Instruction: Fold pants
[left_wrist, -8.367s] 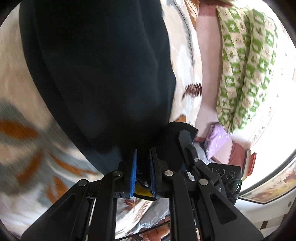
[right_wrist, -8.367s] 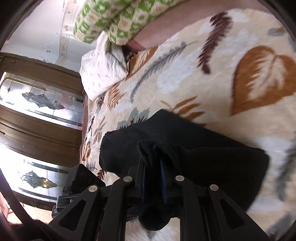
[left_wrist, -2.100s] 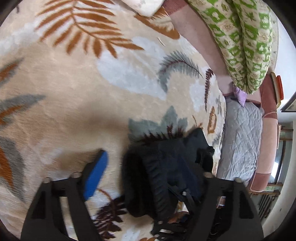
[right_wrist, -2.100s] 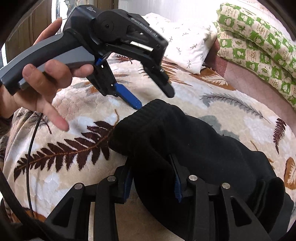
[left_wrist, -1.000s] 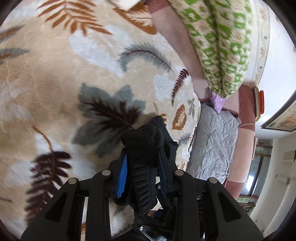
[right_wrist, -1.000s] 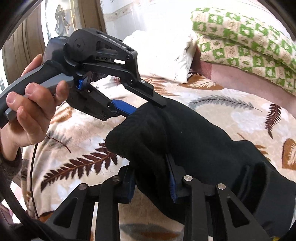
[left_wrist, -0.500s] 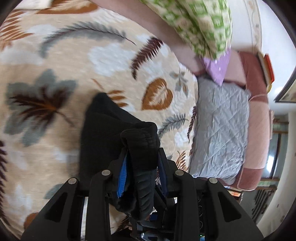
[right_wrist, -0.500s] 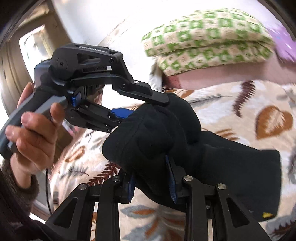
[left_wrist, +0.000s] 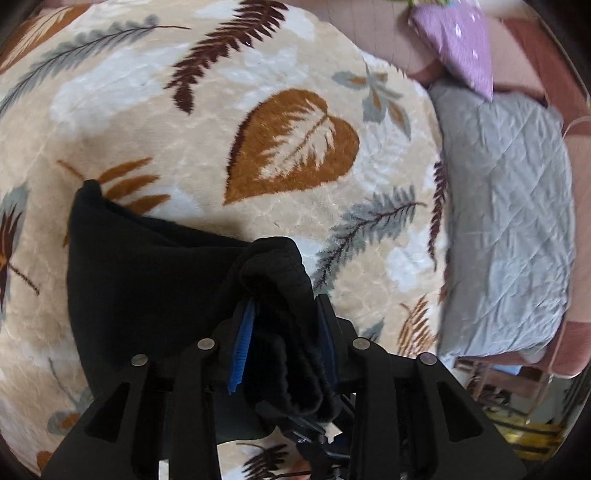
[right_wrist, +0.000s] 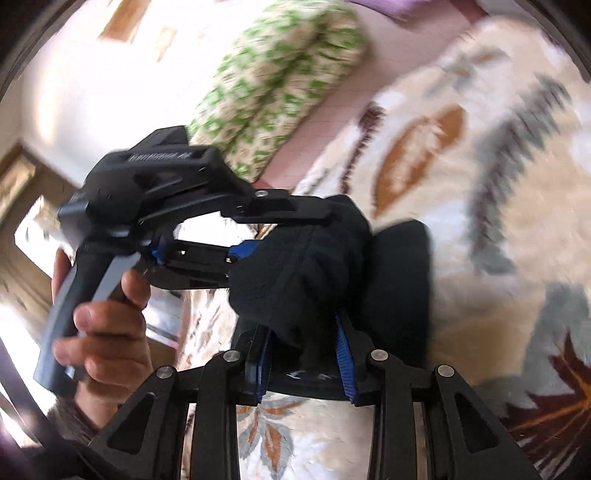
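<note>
above leaf-print plush blanket (left_wrist: 192, 122) | both grippers, left (left_wrist: 284, 343) and right (right_wrist: 303, 362), clenched on thick black fleece pants (left_wrist: 147, 280) | risk: bulky bunch slips out, fold collapses

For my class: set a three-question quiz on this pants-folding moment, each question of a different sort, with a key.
1. True or false: the left gripper is shut on the black pants.
2. What lies under the pants? A) the leaf-print blanket B) the grey quilt C) the green-patterned pillow
3. Fill in: in the right wrist view, the right gripper grips the same bunched end of the pants as the ____ gripper.

Key
1. True: bunched cloth fills the space between its blue pads.
2. A.
3. Left; its jaws close on the bundle from the left side of that view.
</note>
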